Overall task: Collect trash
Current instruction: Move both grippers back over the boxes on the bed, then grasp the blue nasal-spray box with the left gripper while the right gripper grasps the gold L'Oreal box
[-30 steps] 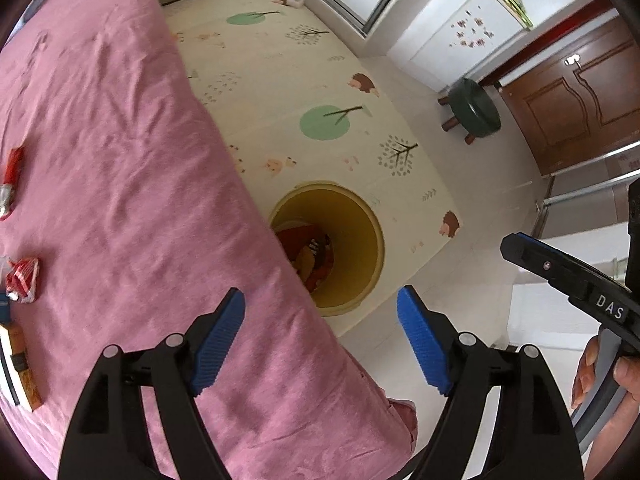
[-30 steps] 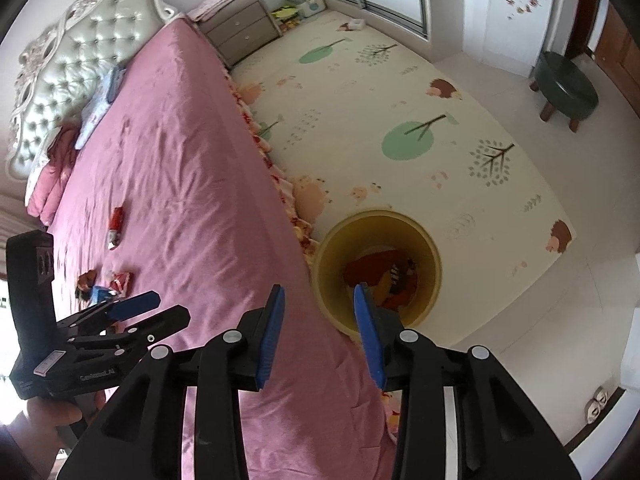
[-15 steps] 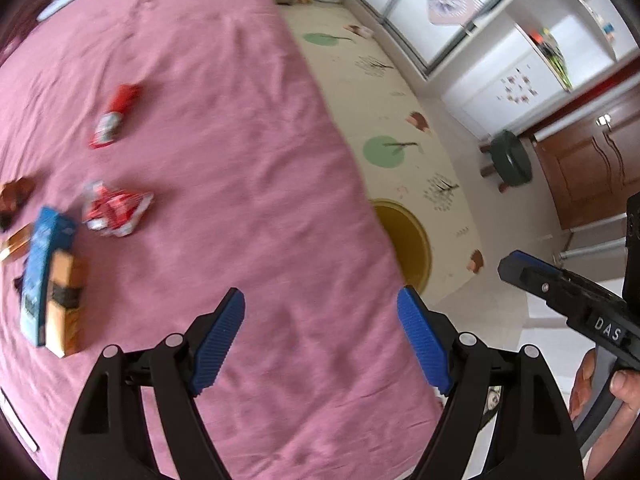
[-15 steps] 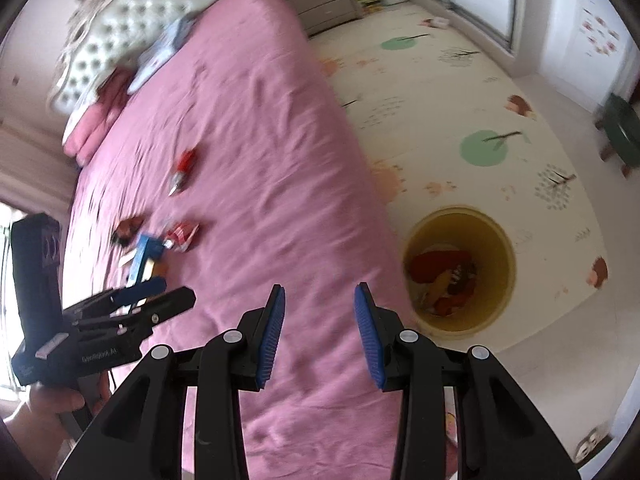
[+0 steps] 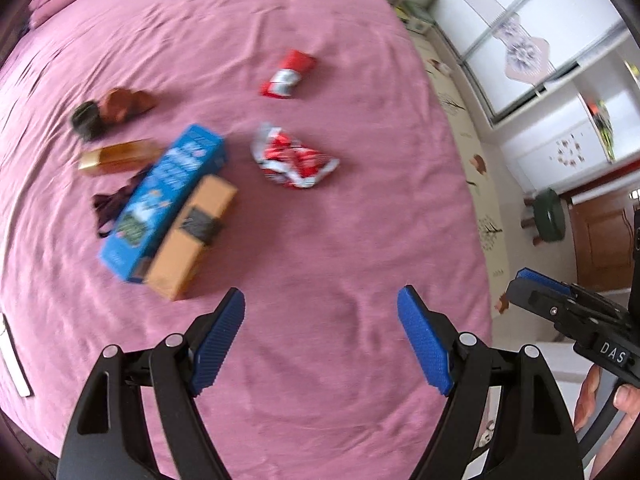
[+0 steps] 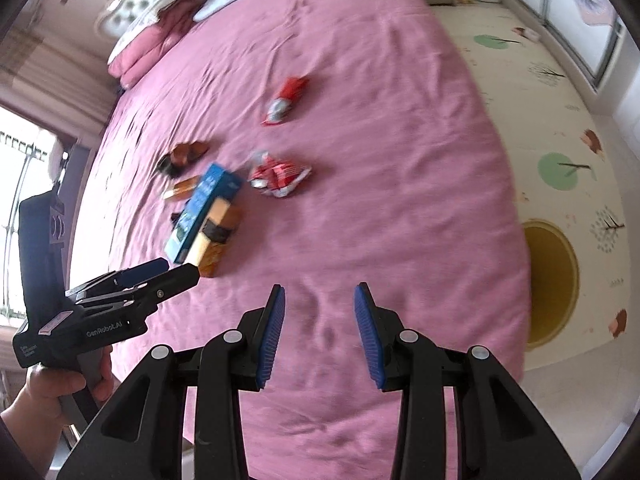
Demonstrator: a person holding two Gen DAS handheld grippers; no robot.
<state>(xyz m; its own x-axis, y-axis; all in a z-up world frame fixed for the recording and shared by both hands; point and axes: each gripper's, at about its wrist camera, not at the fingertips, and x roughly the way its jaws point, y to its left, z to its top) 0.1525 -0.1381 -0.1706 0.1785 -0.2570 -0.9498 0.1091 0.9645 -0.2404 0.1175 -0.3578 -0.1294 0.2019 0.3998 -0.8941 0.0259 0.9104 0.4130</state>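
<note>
While both cameras look steeply down, a bed (image 5: 360,208) covered in a pink sheet fills most of each view. At the bottom of the left wrist view, the left tongs (image 5: 321,340) stand spread wide with nothing between their blue pads, above bare sheet. At the bottom of the right wrist view, the right tongs (image 6: 319,332) are parted by a narrower gap, also empty. Trash lies scattered on the sheet in the upper left part of both frames, slightly blurred. A blue box (image 5: 162,202) lies diagonally, touching an orange box (image 5: 192,236) on its right side. Just right of them sits a crumpled red and white wrapper (image 5: 294,160), and higher up, apart from it, a red packet (image 5: 288,74). Left of the blue box lie a gold bar-shaped packet (image 5: 118,157) and, above that, a brown and black wrapper (image 5: 110,110). Something dark peeks out from under the blue box's left edge; I cannot tell what it is. At the right edge of the right wrist view, a round yellow bin (image 6: 554,280) stands on a patterned floor mat (image 6: 560,120) just beside the bed, well apart from the trash.
</note>
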